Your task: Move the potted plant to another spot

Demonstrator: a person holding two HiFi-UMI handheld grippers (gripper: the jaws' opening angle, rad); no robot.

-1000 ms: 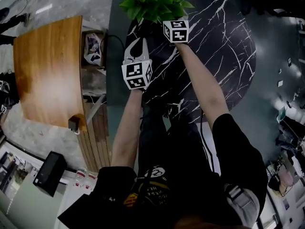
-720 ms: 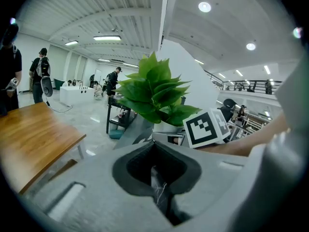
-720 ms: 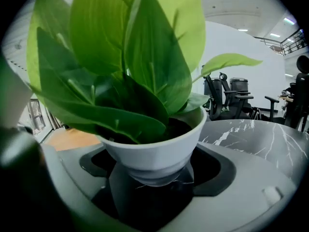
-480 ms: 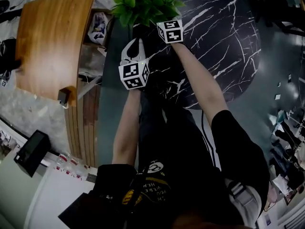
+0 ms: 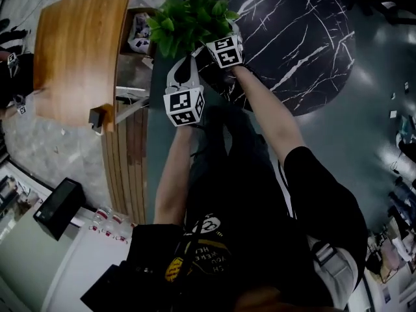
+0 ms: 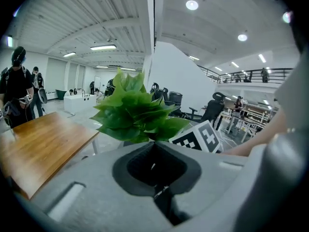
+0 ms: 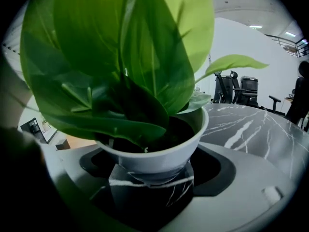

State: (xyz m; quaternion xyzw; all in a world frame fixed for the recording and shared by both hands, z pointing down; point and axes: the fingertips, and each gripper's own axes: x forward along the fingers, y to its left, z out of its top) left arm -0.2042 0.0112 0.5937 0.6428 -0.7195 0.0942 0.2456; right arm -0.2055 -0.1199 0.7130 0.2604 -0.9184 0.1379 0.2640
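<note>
The potted plant [image 5: 187,22] has broad green leaves in a white bowl-shaped pot [image 7: 154,151]. My right gripper [image 5: 213,36] is shut on the pot and holds it in the air over the gap between the two tables. In the right gripper view the pot sits between the jaws, and the leaves [image 7: 120,57] fill the upper frame. My left gripper [image 5: 184,62] is shut with nothing in it, just left of and below the plant. In the left gripper view, the left gripper [image 6: 155,167] points at the leaves [image 6: 135,112] and at the right gripper's marker cube [image 6: 200,138].
A curved wooden table [image 5: 78,51] stands to the left. A round black marble table [image 5: 292,38] stands to the right. A bag [image 5: 139,32] lies on the floor behind the plant. A black box [image 5: 57,208] sits at lower left. People [image 6: 17,88] and office chairs [image 6: 212,111] stand farther off.
The right gripper has carried the plant left, off the marble table and toward the wooden table. The left gripper has stayed beside it, still shut.
</note>
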